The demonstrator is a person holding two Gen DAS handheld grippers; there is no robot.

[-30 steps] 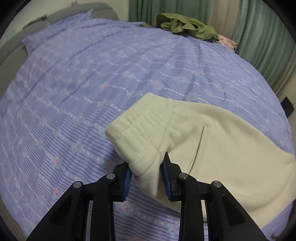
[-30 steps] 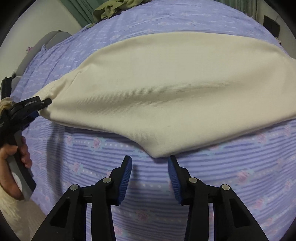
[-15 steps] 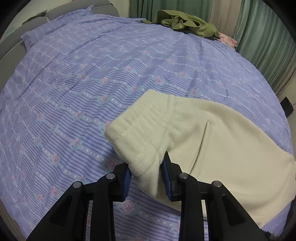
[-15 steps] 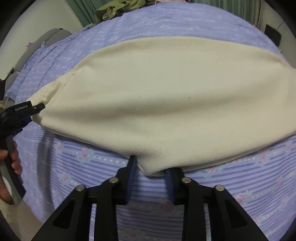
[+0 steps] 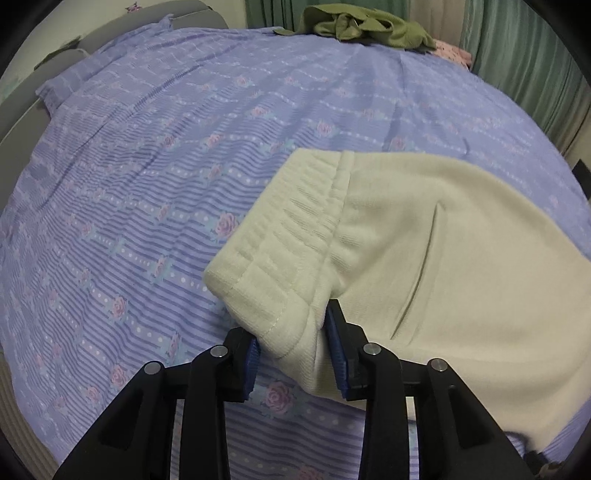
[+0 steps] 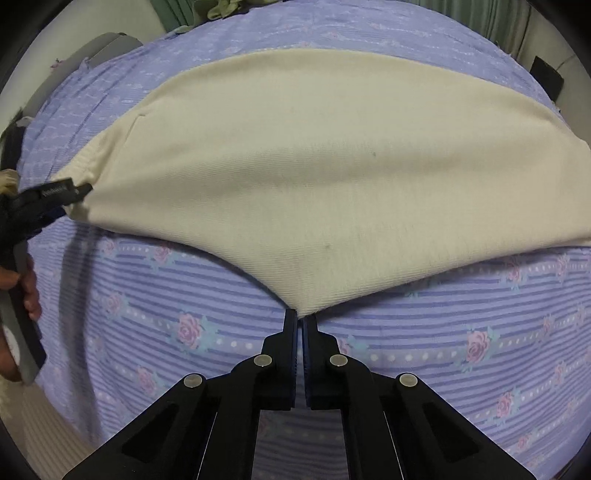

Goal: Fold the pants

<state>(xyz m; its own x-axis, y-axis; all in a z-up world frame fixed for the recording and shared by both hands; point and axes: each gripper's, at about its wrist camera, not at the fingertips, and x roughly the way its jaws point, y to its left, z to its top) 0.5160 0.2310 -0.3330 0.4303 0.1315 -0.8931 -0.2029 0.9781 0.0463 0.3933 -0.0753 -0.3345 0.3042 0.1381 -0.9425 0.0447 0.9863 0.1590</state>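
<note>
Right gripper (image 6: 300, 320): jaws pressed nearly together on the crotch point of the cream knit pants (image 6: 295, 177), pinching only the very tip of the fabric. Left gripper (image 5: 293, 332): fingers straddle the ribbed waistband corner (image 5: 280, 295), cloth bunched between them; pad contact looks partial, so I judge it a loose hold. Pants lie spread flat on the lilac rose-striped bedsheet (image 5: 147, 166), waistband to the left, leg running off to the right.

Risks, as judged:
- Right pinch is shallow; any lift or pull could slip the tip out, or catch one layer only, so the layers separate.
- The thick waistband could slide from the left gripper if both pull apart.
- Jaws sit against the sheet; it could come up with the pants.
- Olive green crumpled garment (image 5: 362, 26) at the far edge is well apart; no interference expected.
</note>
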